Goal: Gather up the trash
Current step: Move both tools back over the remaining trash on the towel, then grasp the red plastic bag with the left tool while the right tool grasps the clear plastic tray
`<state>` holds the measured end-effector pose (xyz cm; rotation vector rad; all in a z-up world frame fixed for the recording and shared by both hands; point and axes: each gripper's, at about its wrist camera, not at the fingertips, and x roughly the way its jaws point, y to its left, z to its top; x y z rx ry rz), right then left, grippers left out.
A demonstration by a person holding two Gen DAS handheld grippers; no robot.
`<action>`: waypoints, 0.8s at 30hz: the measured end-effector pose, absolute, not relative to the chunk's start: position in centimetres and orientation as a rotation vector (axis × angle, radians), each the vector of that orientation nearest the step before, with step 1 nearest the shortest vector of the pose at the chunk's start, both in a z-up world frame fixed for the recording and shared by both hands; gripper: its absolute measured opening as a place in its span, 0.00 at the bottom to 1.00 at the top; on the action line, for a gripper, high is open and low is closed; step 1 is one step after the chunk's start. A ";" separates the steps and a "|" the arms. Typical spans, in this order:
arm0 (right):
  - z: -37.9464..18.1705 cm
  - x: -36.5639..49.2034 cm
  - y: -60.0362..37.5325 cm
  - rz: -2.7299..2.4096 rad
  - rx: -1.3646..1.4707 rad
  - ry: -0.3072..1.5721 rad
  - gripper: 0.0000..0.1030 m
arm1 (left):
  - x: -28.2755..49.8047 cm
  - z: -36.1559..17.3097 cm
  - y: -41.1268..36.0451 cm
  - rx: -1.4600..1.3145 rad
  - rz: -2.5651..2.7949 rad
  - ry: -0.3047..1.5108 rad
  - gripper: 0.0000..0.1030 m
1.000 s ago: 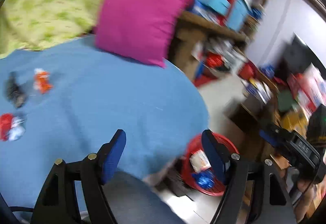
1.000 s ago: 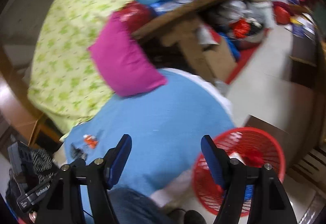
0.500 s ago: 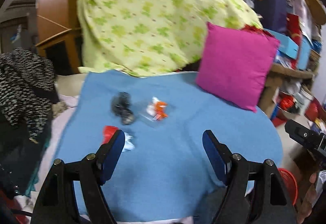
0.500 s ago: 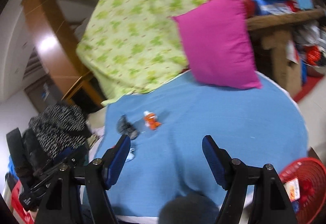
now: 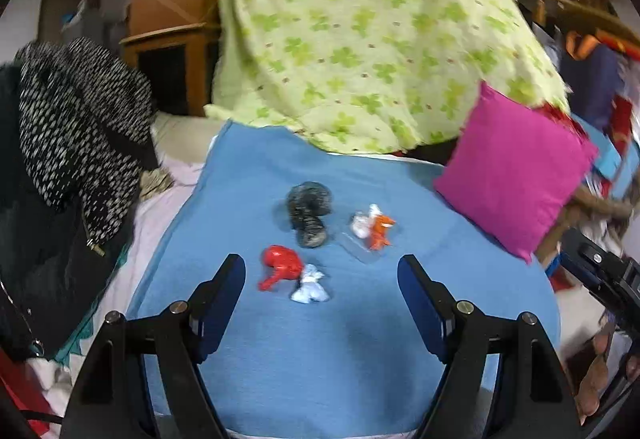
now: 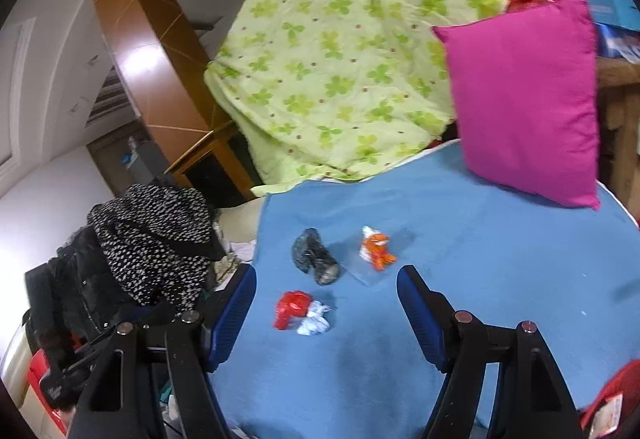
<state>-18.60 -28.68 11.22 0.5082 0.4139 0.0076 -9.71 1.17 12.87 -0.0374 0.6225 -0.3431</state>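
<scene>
Above a blue blanket, both grippers hang with jaws spread wide and empty, lined up on the litter.

Between the blue pads of the left gripper [image 5: 320,289] lie a red scrap [image 5: 280,266] and a white wad [image 5: 310,287], touching; just beyond are a dark crumpled bag [image 5: 308,217] and an orange-and-white wrapper [image 5: 374,226]. The right gripper [image 6: 326,305] frames the same cluster on the blue blanket [image 6: 480,259], apparently choosing a first piece. Only the right view catches the red basket [image 6: 612,395] at the blanket's edge, likely the trash's destination; only the left view shows the other tool beside the pink cushion [image 5: 516,171].
</scene>
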 end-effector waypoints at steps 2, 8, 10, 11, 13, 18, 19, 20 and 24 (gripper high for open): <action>11.6 -17.6 -28.1 0.020 0.491 0.412 0.74 | -8.4 12.8 2.6 -0.062 -0.308 0.634 0.77; 11.6 -14.4 -26.9 0.047 0.468 0.421 0.74 | -5.7 12.1 4.8 -0.096 -0.261 0.663 0.77; 11.5 -13.2 -26.8 0.058 0.465 0.423 0.74 | -4.7 11.7 4.7 -0.105 -0.266 0.680 0.77; 11.4 -12.5 -26.7 0.061 0.463 0.427 0.74 | -4.2 11.6 4.5 -0.106 -0.271 0.688 0.77; 11.2 -11.1 -26.6 0.070 0.459 0.430 0.74 | -2.9 11.2 3.9 -0.099 -0.277 0.709 0.77; 9.5 -5.2 -26.7 0.099 0.424 0.504 0.74 | 1.4 9.9 1.4 -0.084 -0.299 0.761 0.77; 8.8 -3.7 -26.6 0.103 0.411 0.527 0.74 | 2.3 9.6 0.9 -0.084 -0.299 0.772 0.77; 8.2 -2.5 -26.5 0.099 0.403 0.546 0.74 | 3.7 9.0 0.2 -0.080 -0.302 0.792 0.77; 4.5 2.8 -26.6 0.054 0.402 0.616 0.74 | 8.1 5.9 -2.3 -0.034 -0.294 0.844 0.77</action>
